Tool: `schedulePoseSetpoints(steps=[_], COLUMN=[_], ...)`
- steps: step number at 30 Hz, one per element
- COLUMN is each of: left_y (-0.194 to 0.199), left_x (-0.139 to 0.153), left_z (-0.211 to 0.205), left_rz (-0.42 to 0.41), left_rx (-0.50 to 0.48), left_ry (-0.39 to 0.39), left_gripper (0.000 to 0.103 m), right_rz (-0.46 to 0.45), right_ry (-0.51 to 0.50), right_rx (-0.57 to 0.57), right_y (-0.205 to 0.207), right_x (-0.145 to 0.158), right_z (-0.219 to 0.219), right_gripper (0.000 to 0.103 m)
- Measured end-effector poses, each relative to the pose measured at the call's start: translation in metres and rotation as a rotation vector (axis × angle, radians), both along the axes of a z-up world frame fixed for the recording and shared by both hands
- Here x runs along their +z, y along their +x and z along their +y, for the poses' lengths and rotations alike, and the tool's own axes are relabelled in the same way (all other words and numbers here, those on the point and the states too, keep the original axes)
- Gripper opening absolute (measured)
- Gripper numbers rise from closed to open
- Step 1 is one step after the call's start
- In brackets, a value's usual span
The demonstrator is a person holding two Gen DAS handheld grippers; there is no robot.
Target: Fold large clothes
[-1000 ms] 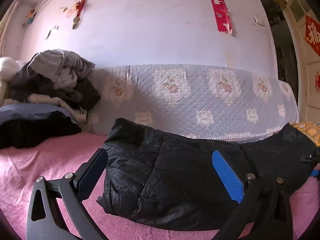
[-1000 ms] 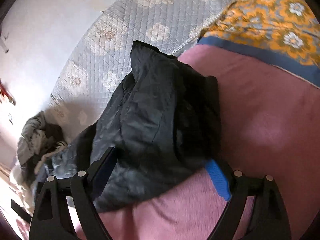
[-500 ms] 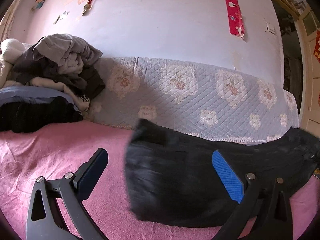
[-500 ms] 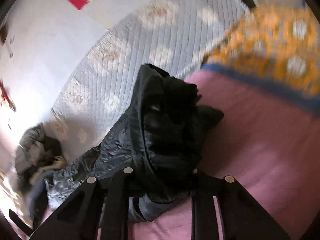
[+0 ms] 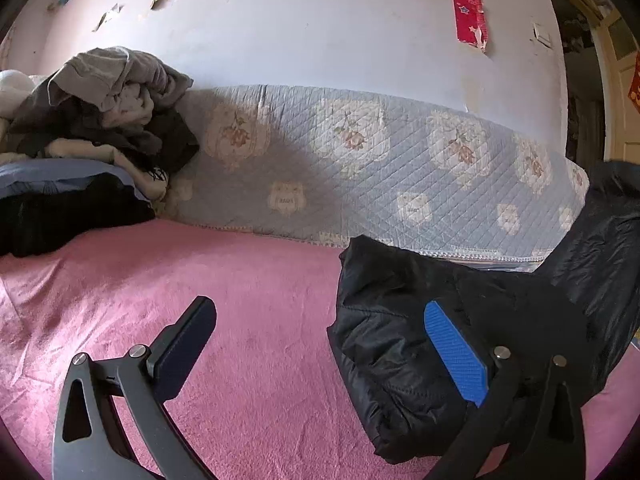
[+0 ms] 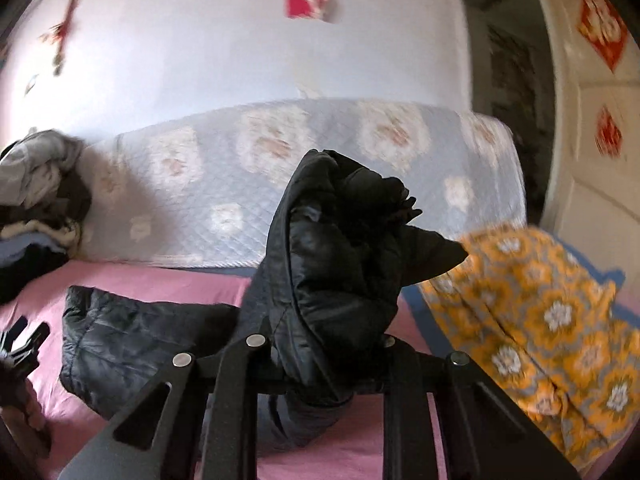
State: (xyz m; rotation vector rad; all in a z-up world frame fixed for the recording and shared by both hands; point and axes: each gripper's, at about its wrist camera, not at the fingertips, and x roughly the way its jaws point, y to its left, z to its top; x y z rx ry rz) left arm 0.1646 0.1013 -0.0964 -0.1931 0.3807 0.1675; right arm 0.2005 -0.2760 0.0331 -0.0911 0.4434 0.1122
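The black quilted jacket (image 5: 404,344) is shiny and puffy, and lies partly on the pink bedspread (image 5: 240,320). Its lower bulk rests in a crumpled mound on that bedspread, while one end (image 6: 340,264) is bunched, creased and lifted upright above the bedspread, standing tall against the quilted floral backdrop.
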Motion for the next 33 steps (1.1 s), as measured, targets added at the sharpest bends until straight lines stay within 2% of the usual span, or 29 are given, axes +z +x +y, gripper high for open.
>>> schedulePoseSetpoints(steps=[5, 10, 16, 21, 24, 26, 27, 28, 29, 33], left_y=[0.001, 0.0, 0.0, -0.001, -0.001, -0.001, -0.001, -0.001, -0.002, -0.002], left_x=[0.0, 0.001, -0.002, -0.001, -0.002, -0.002, -0.003, -0.004, -0.005, -0.005], left_z=[-0.002, -0.001, 0.007, 0.006, 0.006, 0.009, 0.011, 0.013, 0.014, 0.016], left_rz=[0.005, 0.005, 0.009, 0.004, 0.003, 0.003, 0.003, 0.005, 0.007, 0.008], left_rx=[-0.002, 0.0, 0.006, 0.005, 0.005, 0.006, 0.008, 0.011, 0.012, 0.016], left_ry=[0.004, -0.001, -0.042, -0.032, -0.034, -0.043, -0.052, -0.06, -0.066, -0.076], left_gripper=[0.103, 0.103, 0.103, 0.103, 0.103, 0.103, 0.103, 0.103, 0.103, 0.103], right_rz=[0.032, 0.043, 0.138, 0.22, 0.218, 0.214, 0.217, 0.221, 0.22, 0.197], right_ry=[0.084, 0.057, 0.114, 0.249, 0.259, 0.249, 0.261, 0.284, 0.303, 0.346], right_rx=[0.174, 0.268, 0.394, 0.457, 0.454, 0.465, 0.486, 0.509, 0.518, 0.51], right_y=[-0.011, -0.013, 0.002, 0.015, 0.021, 0.021, 0.02, 0.018, 0.015, 0.006], right_x=[0.002, -0.01, -0.033, -0.067, -0.078, -0.08, -0.079, -0.078, -0.075, -0.058], right_z=[0.051, 0.102, 0.147, 0.154, 0.155, 0.154, 0.153, 0.15, 0.148, 0.125], right_gripper=[0.022, 0.022, 0.023, 0.03, 0.032, 0.04, 0.057, 0.08, 0.089, 0.091])
